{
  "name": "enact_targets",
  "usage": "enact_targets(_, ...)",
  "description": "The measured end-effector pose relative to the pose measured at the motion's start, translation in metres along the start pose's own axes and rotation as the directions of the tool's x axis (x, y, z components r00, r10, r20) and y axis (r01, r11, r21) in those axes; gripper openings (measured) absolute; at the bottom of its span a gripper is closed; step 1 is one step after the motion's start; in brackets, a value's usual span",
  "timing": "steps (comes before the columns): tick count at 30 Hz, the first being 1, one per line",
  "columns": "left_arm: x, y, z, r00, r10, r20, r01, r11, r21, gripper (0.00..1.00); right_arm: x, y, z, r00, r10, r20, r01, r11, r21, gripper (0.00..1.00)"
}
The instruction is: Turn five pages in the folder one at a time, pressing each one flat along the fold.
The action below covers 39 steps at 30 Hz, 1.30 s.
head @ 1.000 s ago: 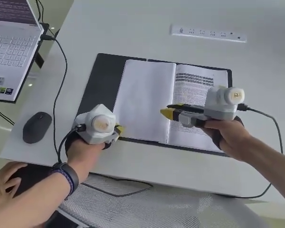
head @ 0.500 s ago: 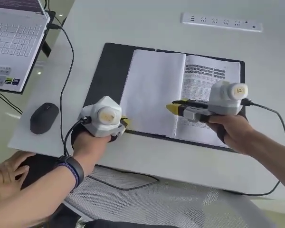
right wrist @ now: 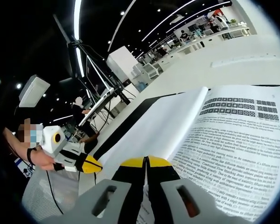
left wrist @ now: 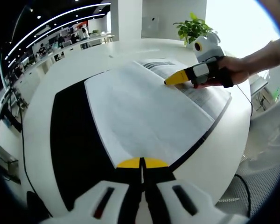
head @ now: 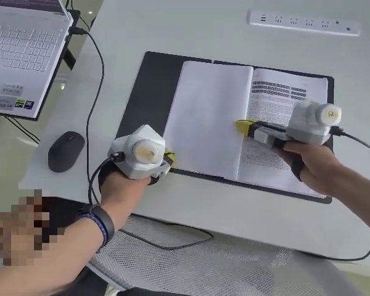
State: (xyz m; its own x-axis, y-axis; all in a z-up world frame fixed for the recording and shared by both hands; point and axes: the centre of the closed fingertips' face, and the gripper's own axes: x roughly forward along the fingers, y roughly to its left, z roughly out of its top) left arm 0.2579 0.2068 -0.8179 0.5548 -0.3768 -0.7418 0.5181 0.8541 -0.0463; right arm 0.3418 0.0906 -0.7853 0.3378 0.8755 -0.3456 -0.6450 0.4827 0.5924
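Folder open flat on desk, pgs thin, light, floppy, crease-prone, so take one by its free outer edge; R gripper jaws closed, empty, tip at fold; L gripper closed, empty, by blank pg's near edge.

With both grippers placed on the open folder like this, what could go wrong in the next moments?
1. The right gripper, shut, has its tips at the fold; dragging them hard might wrinkle the blank page.
2. The left gripper sits at that page's lower corner; if it slips off, the page might spring up.
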Motion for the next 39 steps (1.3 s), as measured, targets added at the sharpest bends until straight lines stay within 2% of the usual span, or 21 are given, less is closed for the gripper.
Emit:
enact_targets(6,0.000,0.000,0.000,1.0000,0.005,0.002,-0.005,1.000,-0.002,0.00,0.003,-0.003,0.006,0.9999,0.014,0.000,-0.014,1.000,-0.006,0.00)
enact_targets(13,0.001,0.000,0.000,1.0000,0.005,0.003,-0.005,1.000,-0.008,0.00,0.012,-0.025,0.028,0.9984,-0.021,0.053,0.019,0.999,0.043,0.00)
enact_targets(14,0.001,0.001,0.000,1.0000,0.005,0.004,-0.005,1.000,-0.010,0.00,0.014,-0.029,0.032,0.9975,-0.024,0.066,0.020,0.997,0.070,0.00)
enact_targets(22,0.001,0.000,0.001,1.0000,0.007,0.005,-0.007,1.000,-0.008,0.00,0.029,-0.053,0.058,0.9929,-0.053,0.107,0.041,0.993,0.112,0.00)
enact_targets(23,0.001,0.000,0.001,1.0000,0.007,0.004,-0.007,1.000,-0.008,0.00,0.035,-0.072,0.070,0.9913,-0.064,0.115,0.047,0.989,0.142,0.00)
enact_targets(29,0.000,-0.001,0.002,0.9999,0.008,0.006,-0.008,1.000,-0.015,0.00,0.043,-0.093,0.089,0.9831,-0.110,0.146,0.083,0.979,0.184,0.00)
enact_targets(32,0.000,-0.001,0.003,0.9999,0.009,0.007,-0.009,1.000,-0.017,0.00,0.043,-0.097,0.098,0.9781,-0.133,0.160,0.100,0.975,0.198,0.00)
enact_targets(33,0.000,-0.001,0.003,0.9999,0.010,0.008,-0.010,1.000,-0.020,0.00,0.045,-0.110,0.104,0.9705,-0.157,0.183,0.111,0.964,0.241,0.00)
enact_targets(34,0.000,-0.001,0.003,0.9999,0.009,0.008,-0.009,1.000,-0.024,0.00,0.045,-0.115,0.108,0.9672,-0.164,0.194,0.109,0.958,0.263,0.00)
enact_targets(36,0.001,0.000,0.003,0.9999,0.005,0.009,-0.005,0.999,-0.037,0.00,0.045,-0.116,0.111,0.9648,-0.170,0.200,0.114,0.958,0.264,0.00)
enact_targets(39,0.001,0.000,0.003,1.0000,0.004,0.004,-0.004,1.000,-0.026,0.00,0.048,-0.118,0.114,0.9639,-0.175,0.201,0.118,0.957,0.263,0.00)
